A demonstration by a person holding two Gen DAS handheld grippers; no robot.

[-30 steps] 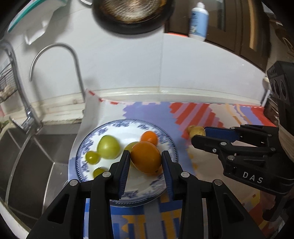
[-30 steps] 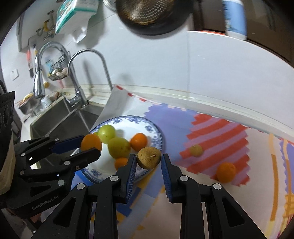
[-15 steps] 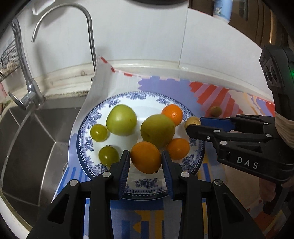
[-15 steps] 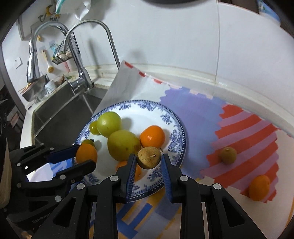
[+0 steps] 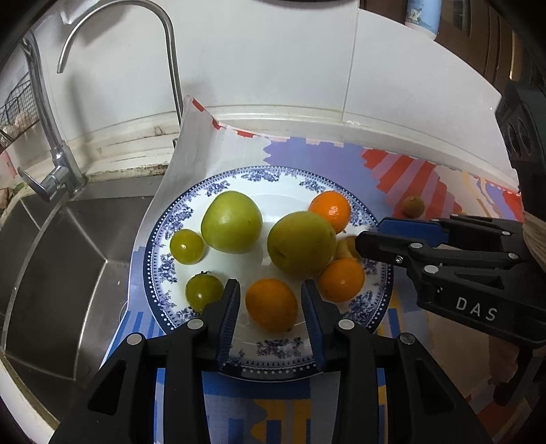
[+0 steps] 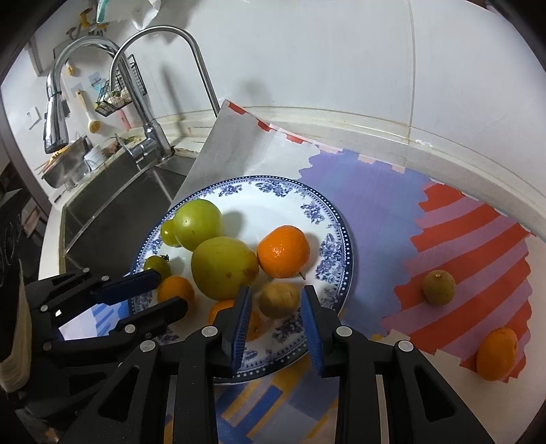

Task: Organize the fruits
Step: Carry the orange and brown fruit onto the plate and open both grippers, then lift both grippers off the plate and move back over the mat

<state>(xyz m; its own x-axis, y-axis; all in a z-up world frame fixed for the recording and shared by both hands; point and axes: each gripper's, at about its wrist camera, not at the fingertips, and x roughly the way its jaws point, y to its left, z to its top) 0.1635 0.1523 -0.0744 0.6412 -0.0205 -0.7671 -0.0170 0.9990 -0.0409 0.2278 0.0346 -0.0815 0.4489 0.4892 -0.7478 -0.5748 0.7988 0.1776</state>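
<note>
A blue-and-white plate (image 5: pixel 273 174) (image 6: pixel 327 211) holds several green and orange fruits. My left gripper (image 5: pixel 269 300) is open; an orange fruit (image 5: pixel 271 309) lies on the plate between its jaws, with a gap on each side. My right gripper (image 6: pixel 275 300) is open around a small brown fruit (image 6: pixel 279 299) resting on the plate's near right part. In the left wrist view the right gripper (image 5: pixel 372 235) reaches in from the right over the plate rim. A second brown fruit (image 6: pixel 439 287) and an orange (image 6: pixel 496 353) lie on the striped mat (image 6: pixel 375 205), right of the plate.
A steel sink (image 5: pixel 51 256) lies left of the plate, with a curved faucet (image 5: pixel 170 68) behind it. A white tiled wall (image 6: pixel 307 51) runs along the back. A blue-capped bottle (image 5: pixel 421 17) stands on the ledge at the far right.
Both grippers came lower over the plate and opened. The orange fruit left the left jaws and the brown fruit left the right jaws; both now rest on the plate.
</note>
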